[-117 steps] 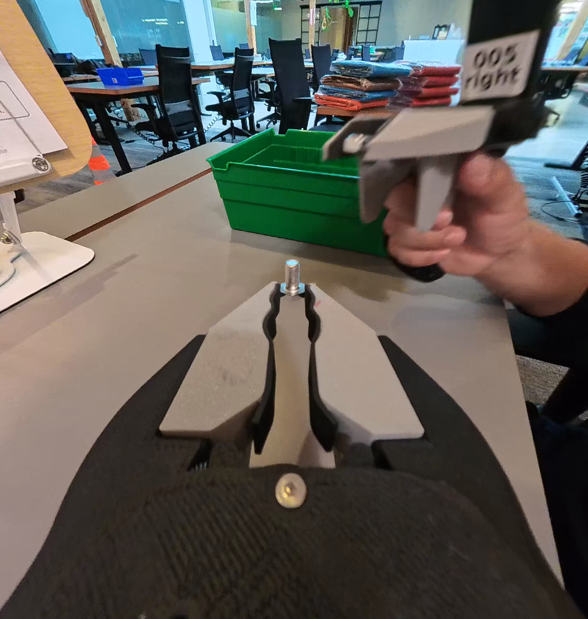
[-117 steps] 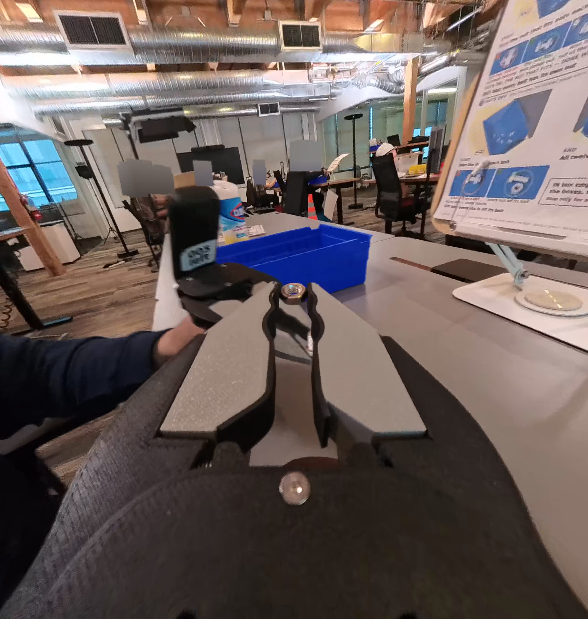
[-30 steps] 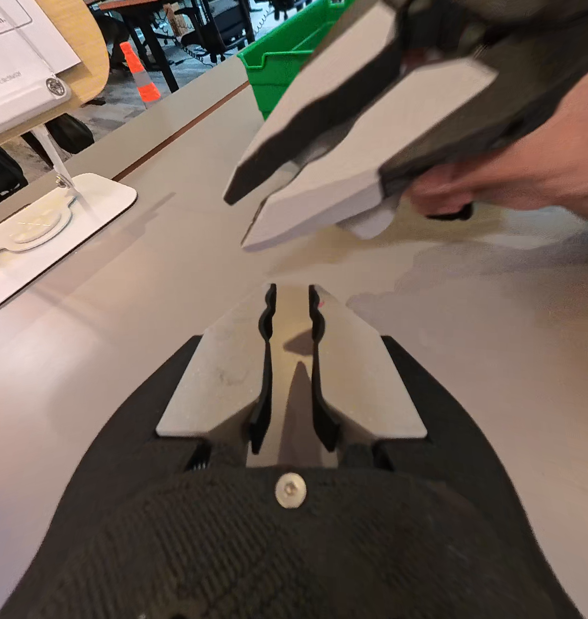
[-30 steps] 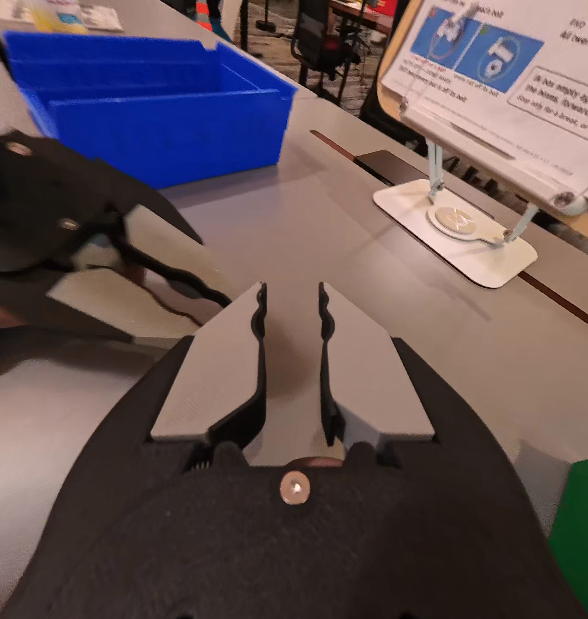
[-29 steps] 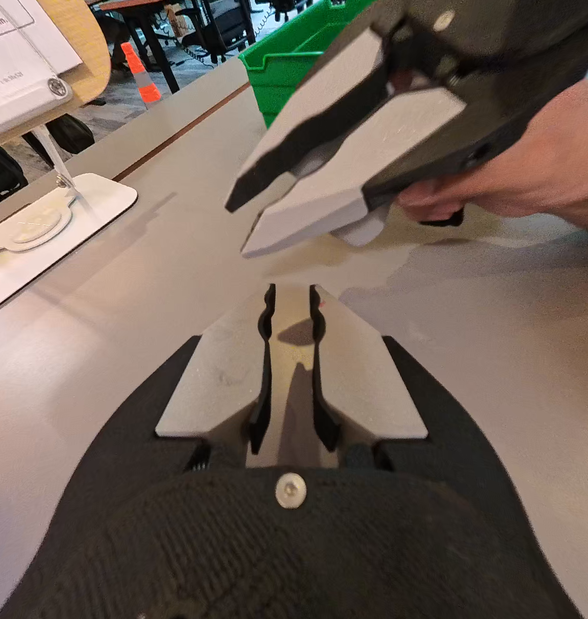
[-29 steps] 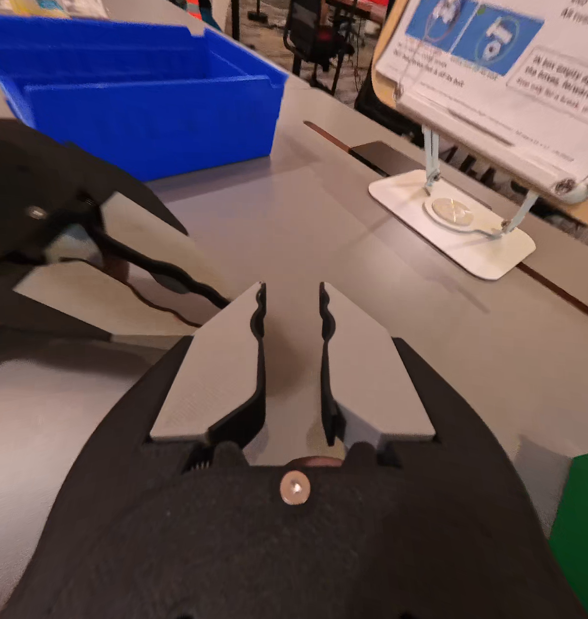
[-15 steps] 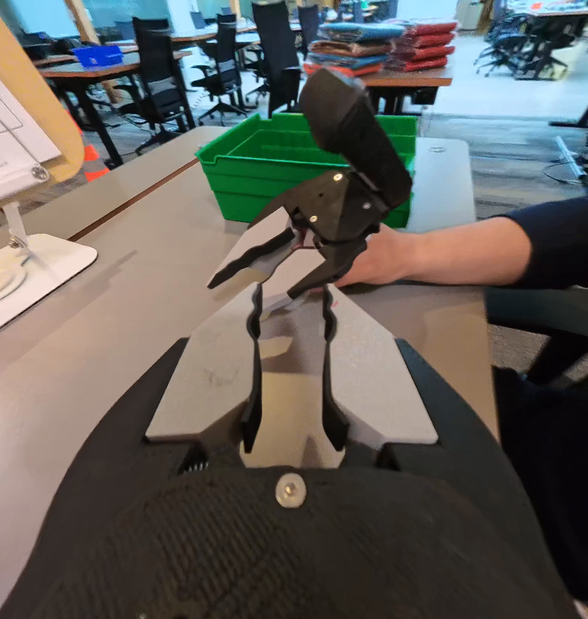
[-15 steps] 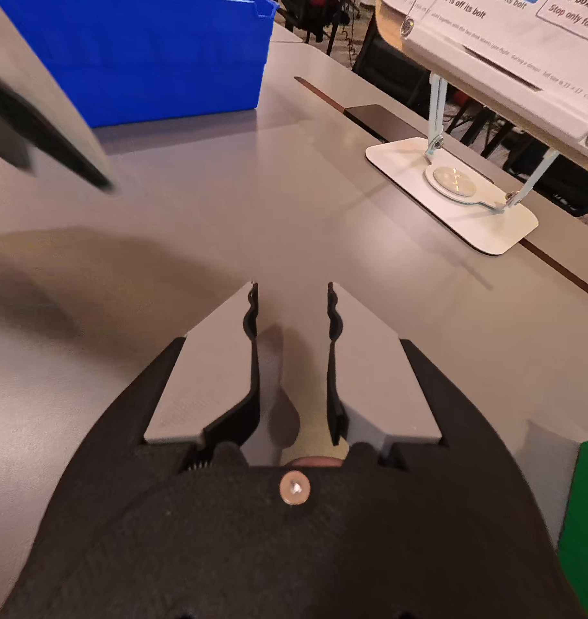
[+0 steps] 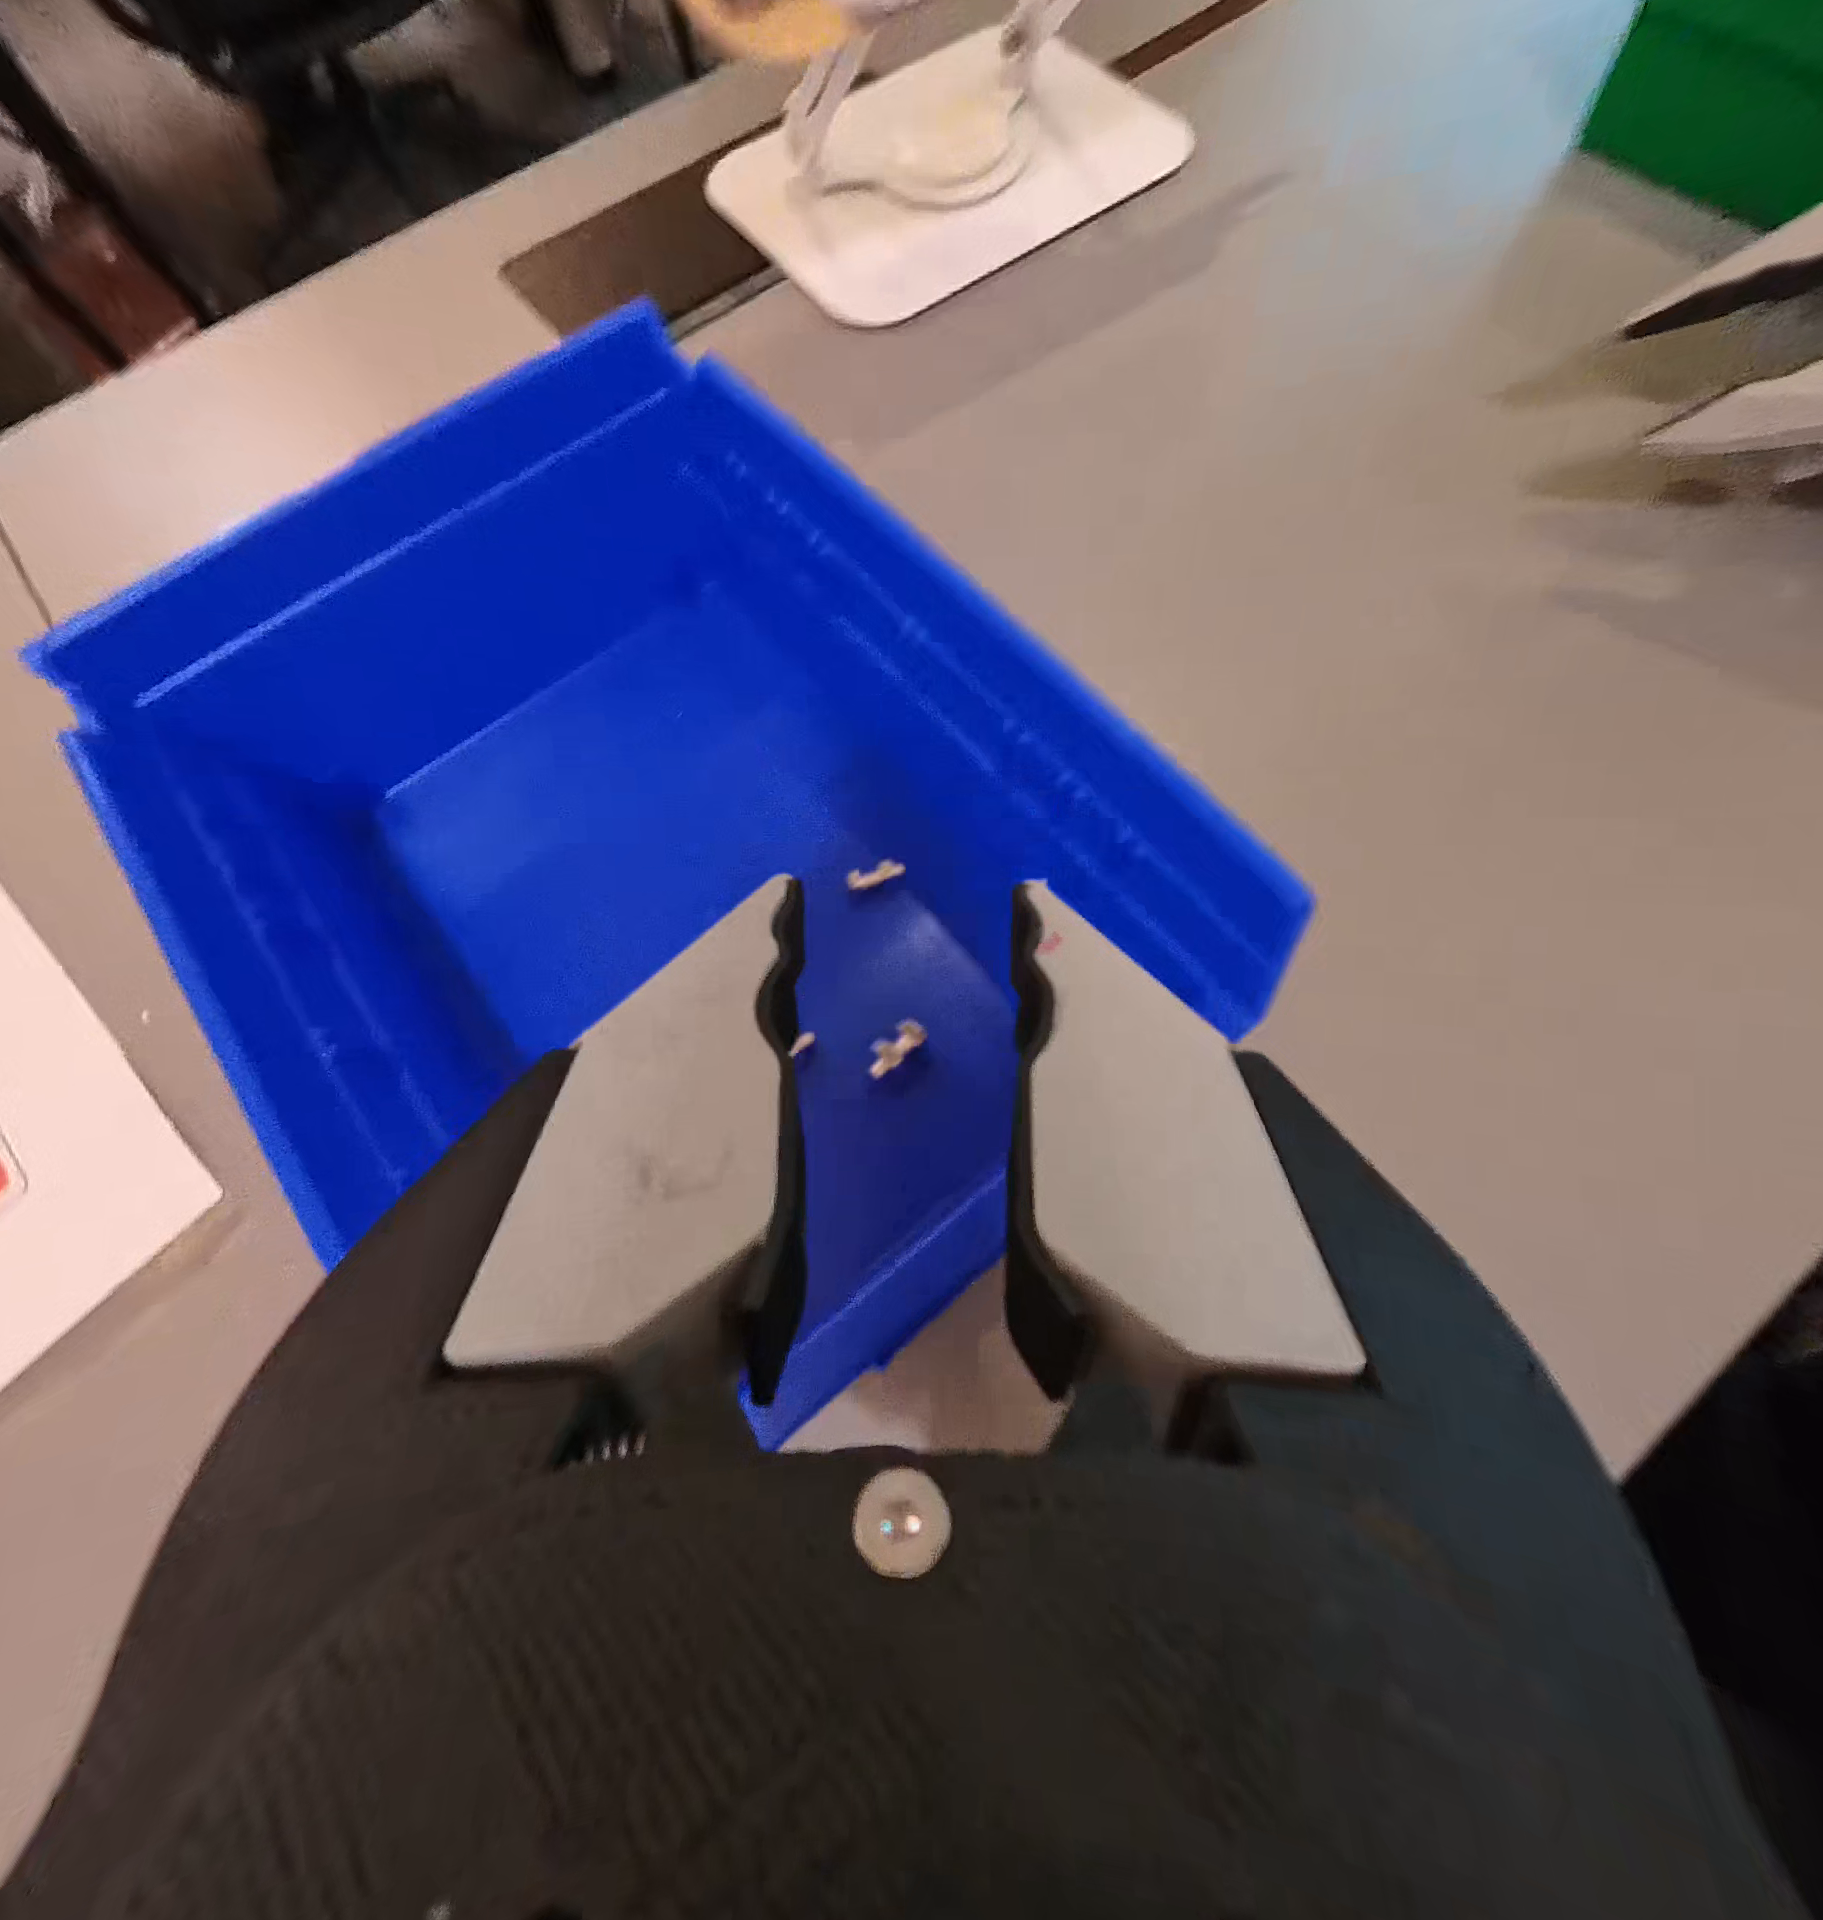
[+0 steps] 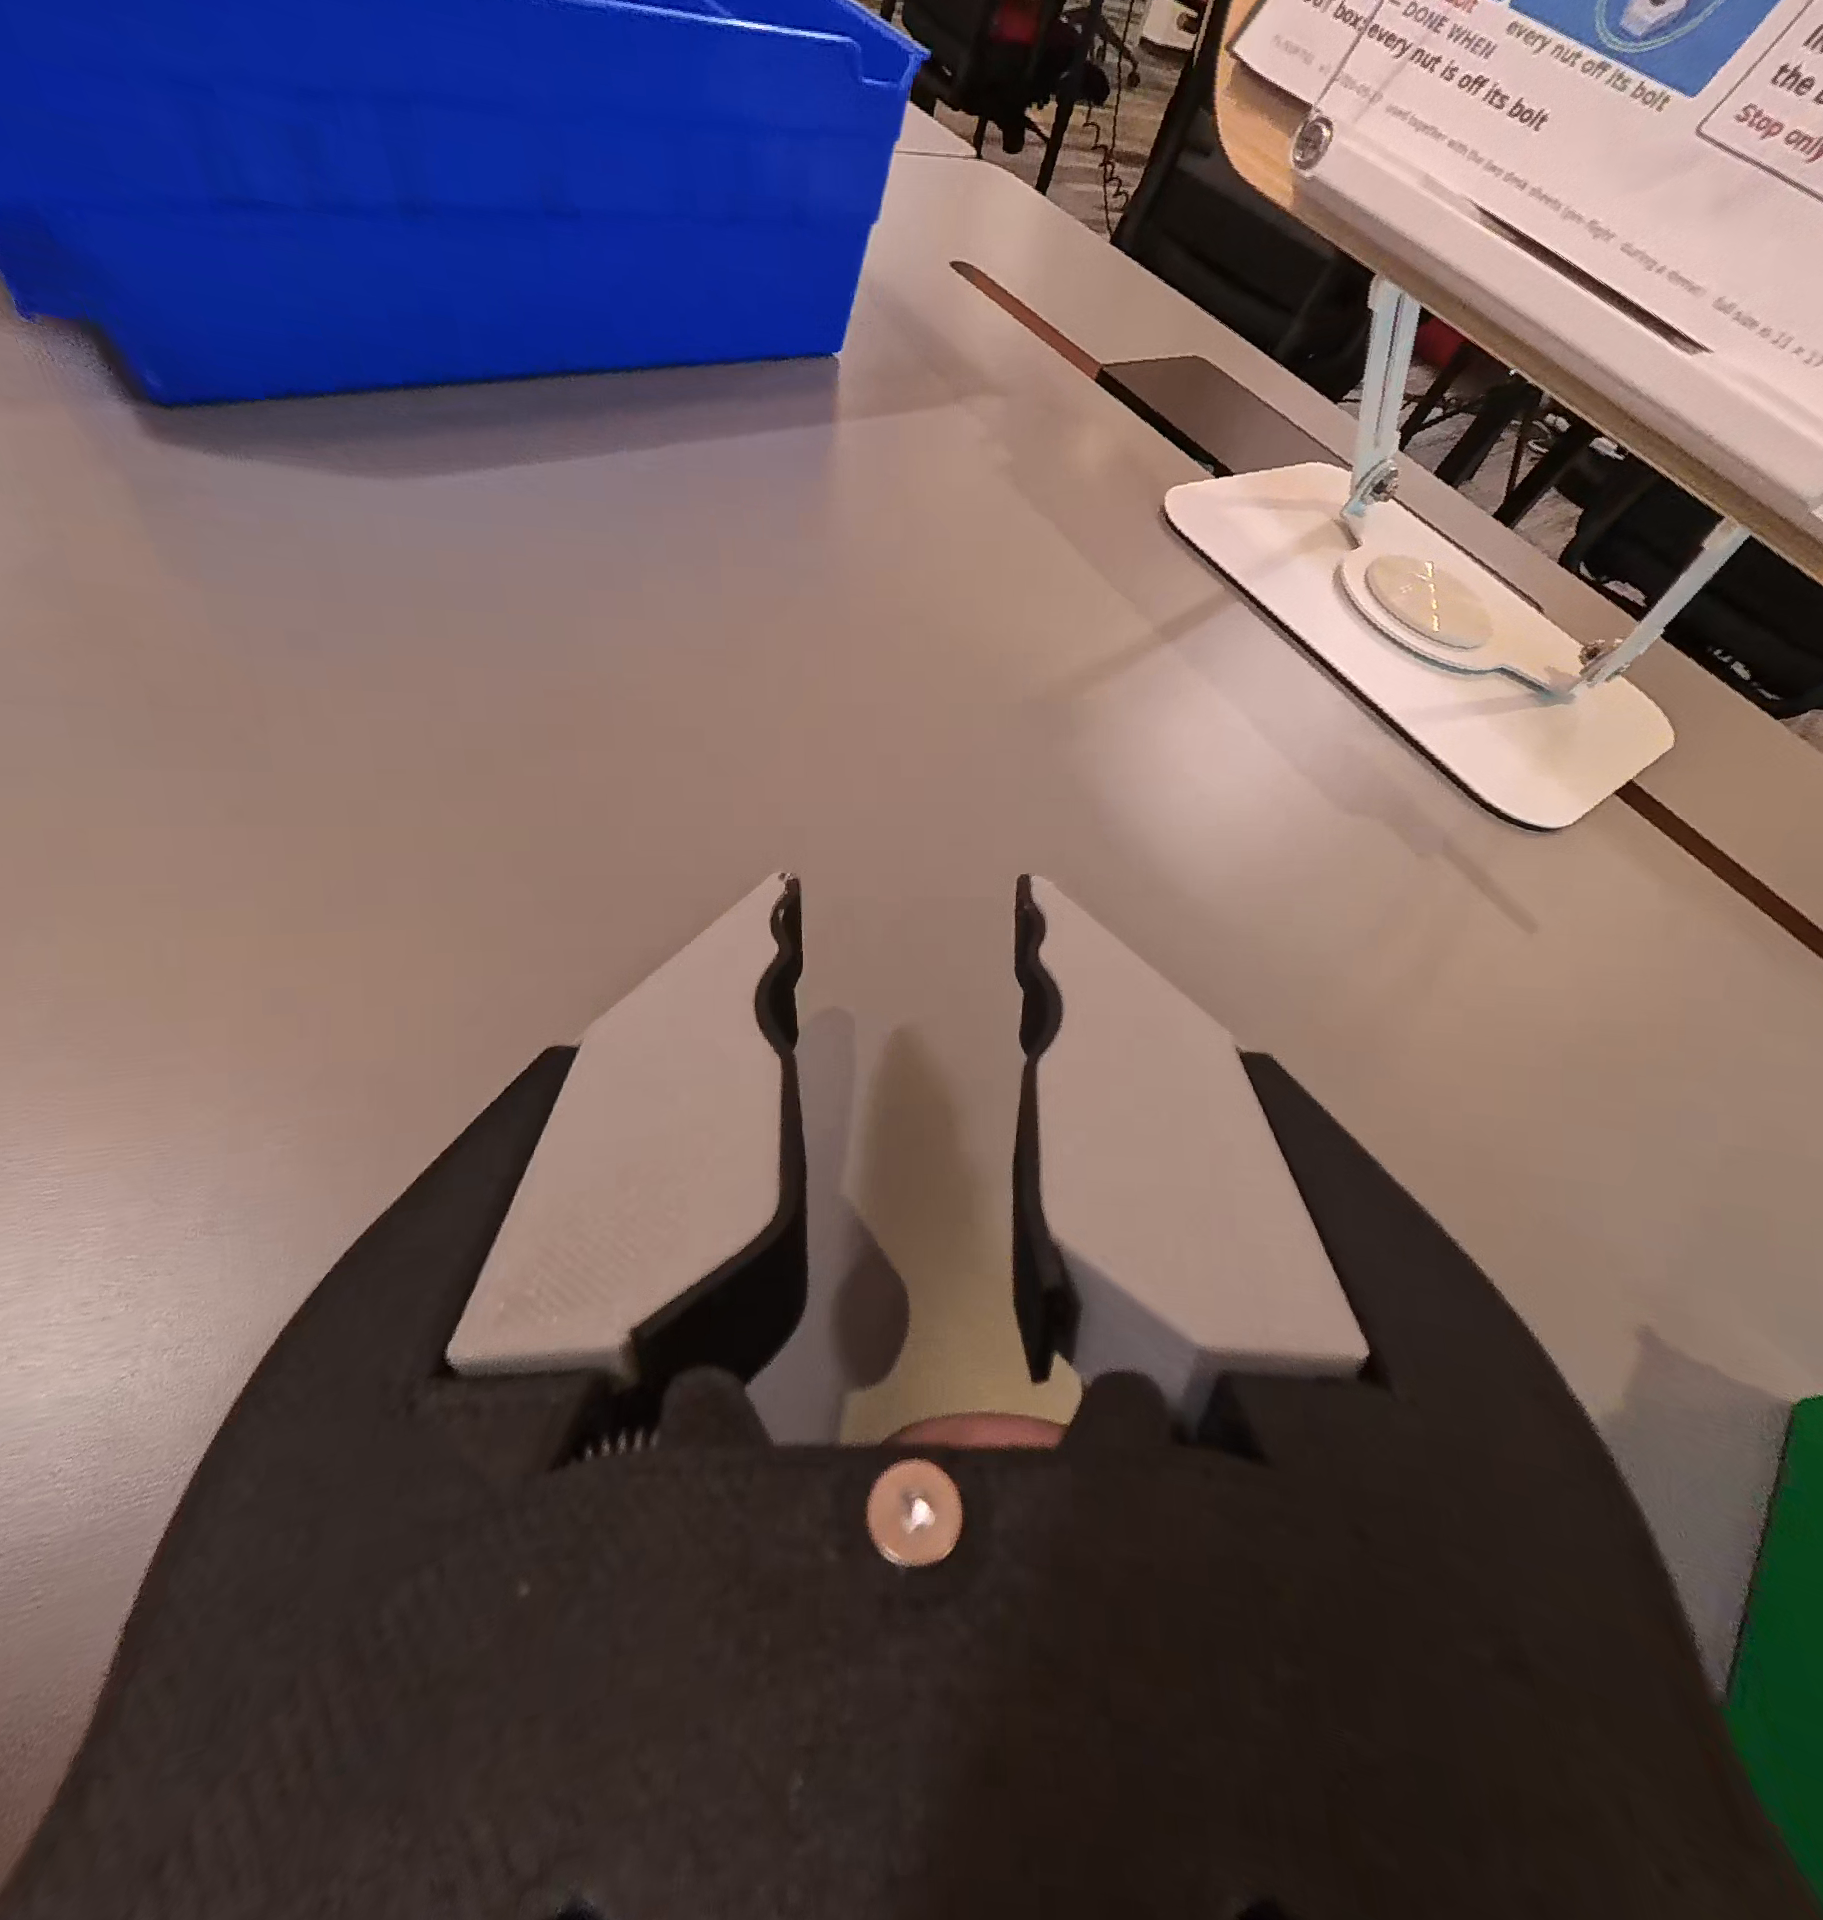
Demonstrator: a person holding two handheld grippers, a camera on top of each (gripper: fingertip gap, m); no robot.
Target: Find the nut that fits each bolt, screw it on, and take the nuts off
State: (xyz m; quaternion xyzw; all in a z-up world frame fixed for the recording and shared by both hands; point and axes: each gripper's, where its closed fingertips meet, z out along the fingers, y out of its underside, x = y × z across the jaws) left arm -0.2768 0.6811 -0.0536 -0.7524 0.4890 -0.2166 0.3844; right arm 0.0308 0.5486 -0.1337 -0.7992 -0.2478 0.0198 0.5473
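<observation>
The left tongs (image 9: 902, 883) hang over a blue bin (image 9: 533, 623) on a grey desk (image 9: 1406, 727), looking steeply down into it, their two grey fingers spread apart with nothing between them. On the bin floor lie a few small silvery parts – one (image 9: 876, 878) just past the fingertips, one (image 9: 896, 1047) framed in the gap between the fingers, and a sliver of a third (image 9: 802, 1044) at the edge of the left finger. The picture is motion-blurred and the parts are tiny, so whether each is a bolt or a nut cannot be told.

The right tongs (image 10: 905, 883) sit low over bare desk, fingers also apart and empty. From the right wrist view the blue bin (image 10: 450, 239) stands well ahead to the left, a white document stand (image 10: 1426, 644) with a printed sheet rises to the right, and a green bin's corner (image 10: 1811, 1558) shows at the lower right edge.

The likely next step is a pick from the blue bin, and that is where trouble could come. The parts are small and lie flat on smooth plastic, so closing fingers may nudge one aside or pinch it crookedly – a skewed part would be hard to thread afterwards. Two parts sit near each other, so both might be caught at once. The near wall stands right under the tongs and could catch the fingers on the way down. With sizes unreadable from here, a mismatched piece could be chosen.
</observation>
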